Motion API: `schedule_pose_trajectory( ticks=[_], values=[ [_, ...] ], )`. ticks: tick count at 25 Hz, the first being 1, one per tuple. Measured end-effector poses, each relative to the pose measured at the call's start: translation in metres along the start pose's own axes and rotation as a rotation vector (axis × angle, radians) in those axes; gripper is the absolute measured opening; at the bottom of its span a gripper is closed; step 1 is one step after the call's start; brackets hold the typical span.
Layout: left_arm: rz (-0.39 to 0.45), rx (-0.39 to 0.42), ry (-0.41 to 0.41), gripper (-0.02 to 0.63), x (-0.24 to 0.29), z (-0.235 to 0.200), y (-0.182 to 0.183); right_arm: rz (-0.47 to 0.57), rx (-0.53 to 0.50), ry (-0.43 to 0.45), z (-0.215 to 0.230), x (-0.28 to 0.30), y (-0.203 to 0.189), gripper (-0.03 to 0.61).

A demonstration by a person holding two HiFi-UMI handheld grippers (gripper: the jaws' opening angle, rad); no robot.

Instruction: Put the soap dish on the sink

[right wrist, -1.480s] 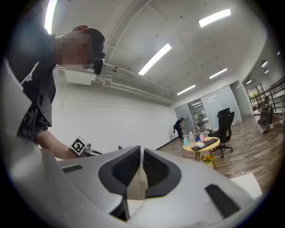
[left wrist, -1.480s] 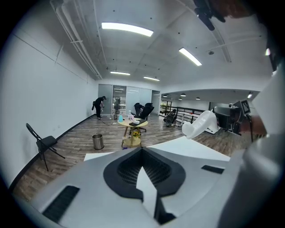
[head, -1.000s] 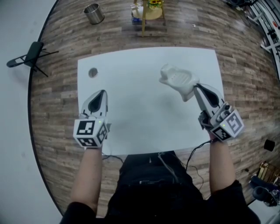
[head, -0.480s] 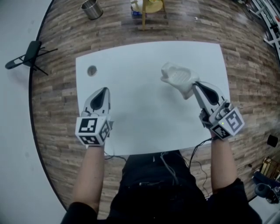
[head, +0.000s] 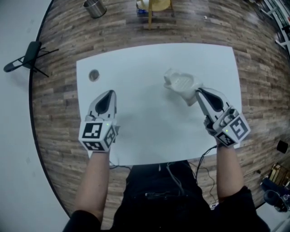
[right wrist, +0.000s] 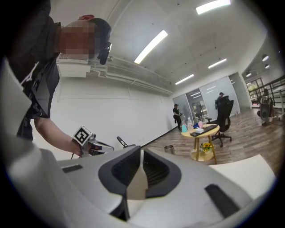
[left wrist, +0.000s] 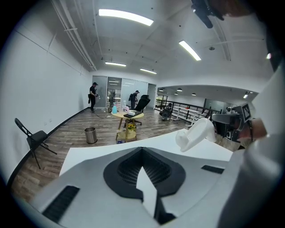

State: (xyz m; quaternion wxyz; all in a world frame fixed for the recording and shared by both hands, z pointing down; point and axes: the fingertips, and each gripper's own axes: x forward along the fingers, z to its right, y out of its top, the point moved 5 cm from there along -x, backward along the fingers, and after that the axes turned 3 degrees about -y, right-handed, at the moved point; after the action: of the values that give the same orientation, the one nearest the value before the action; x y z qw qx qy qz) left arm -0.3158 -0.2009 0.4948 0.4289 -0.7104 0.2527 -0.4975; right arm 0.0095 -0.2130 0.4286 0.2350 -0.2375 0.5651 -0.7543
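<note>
Gripping white soap dish (head: 180, 82) by one end, right gripper (head: 198, 92) jaws narrow, dish apparently empty, over desk (head: 145, 131), left gripper (head: 108, 94) jaws together.

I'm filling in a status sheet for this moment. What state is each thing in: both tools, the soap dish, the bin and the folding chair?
Left tool: jaws together, nothing in them.
Right tool: shut on the soap dish's edge.
Soap dish: held by one end, tilted, no soap in it.
Metal bin: upright on the floor.
Folding chair: unfolded, standing, nobody on it.
</note>
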Motion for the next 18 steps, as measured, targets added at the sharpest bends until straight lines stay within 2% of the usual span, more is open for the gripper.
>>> schedule_pose_trajectory(
  ticks=[10,18],
  values=[
    [-0.002,-0.008,-0.022,-0.011,0.021,0.008,-0.004,-0.041,-0.009,-0.031,0.014,-0.001,-0.020,0.031],
    [-0.003,-0.014,-0.023,-0.011,0.019,0.003,-0.009,-0.061,0.002,-0.035,0.016,0.004,-0.036,0.031]
  ],
)
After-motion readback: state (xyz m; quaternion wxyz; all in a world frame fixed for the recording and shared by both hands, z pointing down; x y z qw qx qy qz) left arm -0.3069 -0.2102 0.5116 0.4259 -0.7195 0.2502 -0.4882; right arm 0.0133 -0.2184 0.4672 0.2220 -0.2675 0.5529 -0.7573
